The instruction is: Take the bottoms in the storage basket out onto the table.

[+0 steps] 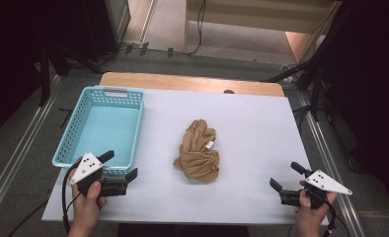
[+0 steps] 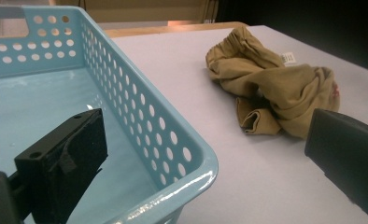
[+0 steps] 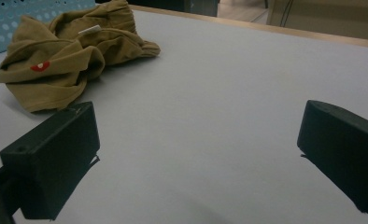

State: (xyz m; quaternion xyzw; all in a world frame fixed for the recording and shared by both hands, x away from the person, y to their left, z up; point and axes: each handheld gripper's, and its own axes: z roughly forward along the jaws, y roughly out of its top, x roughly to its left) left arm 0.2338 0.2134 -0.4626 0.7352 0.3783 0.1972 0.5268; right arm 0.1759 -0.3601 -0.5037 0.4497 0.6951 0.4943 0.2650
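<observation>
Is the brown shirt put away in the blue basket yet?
Not yet. The basket has nothing in it, and the crumpled shirt lies on the table beside it. Both tools, left and right, are open and hold nothing. Grabbing and dropping it in remain.

No lettering, number or brand can be read anywhere. The crumpled tan garment [image 1: 198, 151], near the middle of the white table cover [image 1: 261, 133], carries a small white tag [image 2: 288, 57] whose print is too fine to make out. It also bears a small red mark [image 3: 40, 66] without legible characters.
</observation>
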